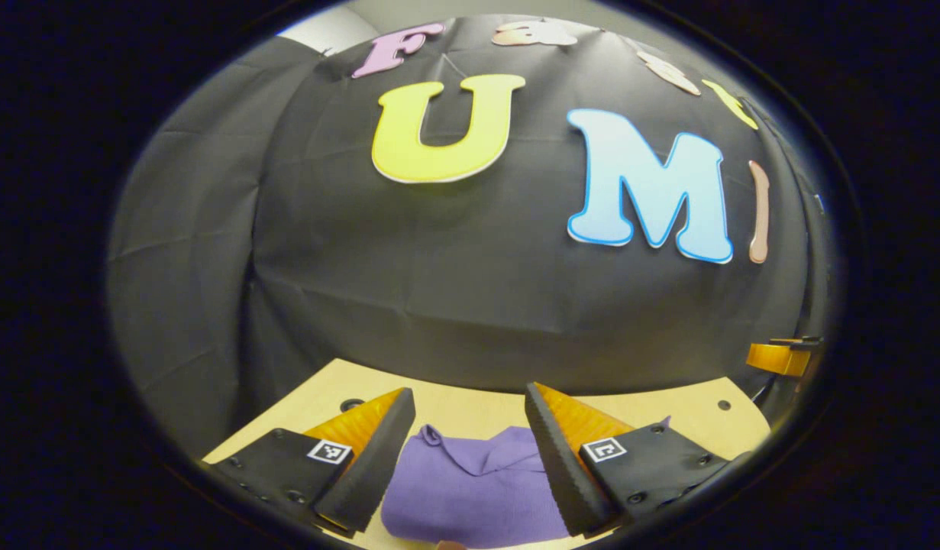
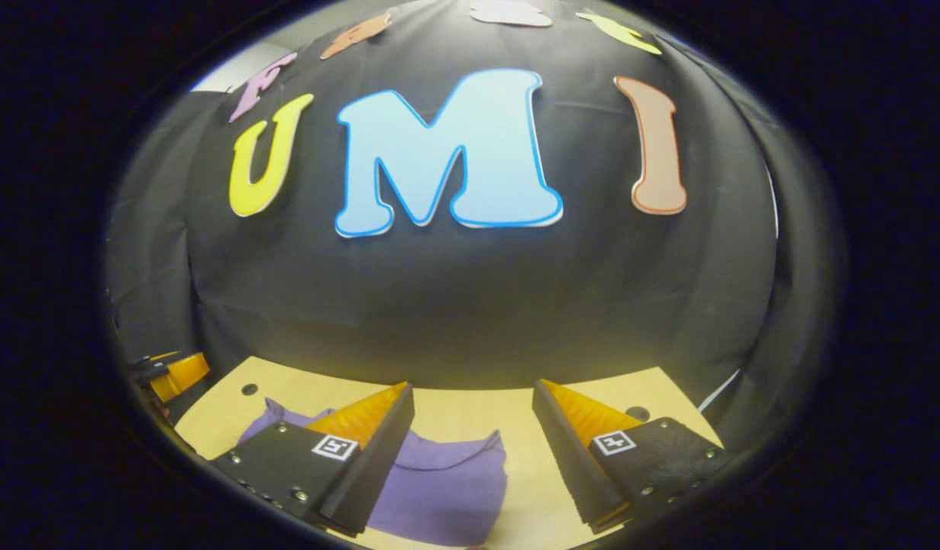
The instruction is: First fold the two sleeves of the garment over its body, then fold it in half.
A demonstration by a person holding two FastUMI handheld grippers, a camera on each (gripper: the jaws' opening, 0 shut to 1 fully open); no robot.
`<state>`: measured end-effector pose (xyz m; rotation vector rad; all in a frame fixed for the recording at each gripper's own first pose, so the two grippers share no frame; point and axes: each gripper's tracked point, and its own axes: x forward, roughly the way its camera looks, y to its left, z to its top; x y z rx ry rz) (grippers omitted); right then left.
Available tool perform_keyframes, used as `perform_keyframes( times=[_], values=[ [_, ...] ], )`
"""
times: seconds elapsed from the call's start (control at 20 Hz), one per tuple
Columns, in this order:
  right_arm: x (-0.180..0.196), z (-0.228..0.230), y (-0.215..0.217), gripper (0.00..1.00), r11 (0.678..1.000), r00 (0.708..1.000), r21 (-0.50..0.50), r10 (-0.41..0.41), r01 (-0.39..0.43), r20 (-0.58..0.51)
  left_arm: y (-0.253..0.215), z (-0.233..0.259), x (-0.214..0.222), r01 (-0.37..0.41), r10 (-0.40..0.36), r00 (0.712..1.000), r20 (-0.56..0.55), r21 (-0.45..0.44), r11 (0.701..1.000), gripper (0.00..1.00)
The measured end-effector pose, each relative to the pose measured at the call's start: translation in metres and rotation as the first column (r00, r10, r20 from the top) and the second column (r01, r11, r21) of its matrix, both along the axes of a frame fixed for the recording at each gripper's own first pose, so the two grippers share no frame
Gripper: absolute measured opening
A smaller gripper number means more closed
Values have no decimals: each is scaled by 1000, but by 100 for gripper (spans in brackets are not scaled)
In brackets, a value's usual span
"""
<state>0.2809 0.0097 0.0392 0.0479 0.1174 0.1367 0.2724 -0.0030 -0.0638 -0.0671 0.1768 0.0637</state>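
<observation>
- Left gripper (image 1: pixel 470 405) is spread wide with nothing between the fingers, hovering over the desk (image 1: pixel 470 409).
- Purple garment (image 1: pixel 477 489) lies bunched on the desk right below it, showing in the gap between the fingers.
- Right gripper (image 2: pixel 473 397) is wide open too and holding nothing. From its view the garment (image 2: pixel 447 489) sits toward the desk's near-left part.
- There's a bare wood strip along the desk's far edge, up against the black wall cloth (image 1: pixel 439 290).

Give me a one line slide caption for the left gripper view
Open left gripper poised above a compact purple garment on the wooden table.
</observation>
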Motion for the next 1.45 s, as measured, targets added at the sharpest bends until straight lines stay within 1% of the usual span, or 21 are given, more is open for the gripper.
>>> perform_keyframes(
  times=[0.15, 0.35, 0.4, 0.45, 0.5, 0.55, 0.65, 0.7, 0.8, 0.9, 0.95, 1.0, 1.05, 1.1, 1.15, 1.25, 1.45],
  values=[
    [-39, 19, 3, 96, 1000, 998, -20, 9, -7, 69, -3, 17, -30, 18, -18, 999, 36, 17, 1000, 92],
    [-91, 36, 10, 96, 999, 992, -42, -6, 12, 129, -10, 36, -72, 59, -62, 995, 84, 40, 997, 92],
    [-102, 38, 8, 96, 999, 990, -46, -19, 26, 137, -9, 36, -81, 70, -73, 994, 84, 39, 997, 92],
    [-117, 41, 7, 100, 998, 989, -49, -33, 40, 142, -10, 38, -92, 80, -82, 993, 82, 32, 996, 92],
    [-131, 45, 10, 97, 998, 988, -49, -43, 50, 145, -10, 41, -103, 88, -89, 992, 89, 21, 996, 92],
    [-141, 45, 15, 97, 997, 987, -44, -51, 58, 152, -7, 46, -115, 94, -95, 990, 100, 12, 995, 92],
    [-170, 49, 18, 96, 997, 985, -36, -67, 74, 159, 3, 53, -138, 93, -93, 989, 112, 5, 996, 92],
    [-185, 50, 20, 100, 996, 984, -34, -74, 81, 161, 8, 55, -150, 89, -89, 990, 111, 3, 996, 92],
    [-217, 51, 20, 100, 994, 980, -29, -97, 104, 173, 16, 61, -174, 88, -86, 989, 118, -9, 996, 92],
    [-244, 52, 20, 96, 992, 975, -18, -123, 128, 188, 23, 65, -195, 89, -87, 989, 123, -11, 996, 92],
    [-256, 54, 19, 92, 990, 970, -15, -134, 140, 202, 25, 65, -205, 90, -89, 988, 125, -3, 996, 92],
    [-267, 55, 17, 92, 989, 967, -19, -141, 148, 212, 27, 66, -213, 93, -93, 988, 126, 6, 996, 92],
    [-275, 54, 16, 96, 987, 963, -25, -150, 160, 222, 28, 67, -222, 95, -96, 987, 129, 18, 995, 92],
    [-282, 53, 14, 96, 985, 961, -30, -159, 171, 227, 28, 66, -230, 97, -101, 987, 127, 32, 995, 92],
    [-288, 53, 13, 96, 984, 958, -28, -166, 177, 233, 33, 71, -247, 102, -107, 986, 125, 48, 994, 92],
    [-297, 53, 15, 96, 984, 957, -20, -168, 178, 235, 27, 73, -262, 116, -124, 984, 128, 70, 991, 92],
    [-308, 48, 14, 96, 985, 959, -28, -156, 167, 237, 13, 77, -288, 137, -148, 979, 139, 85, 987, 92]
  ],
)
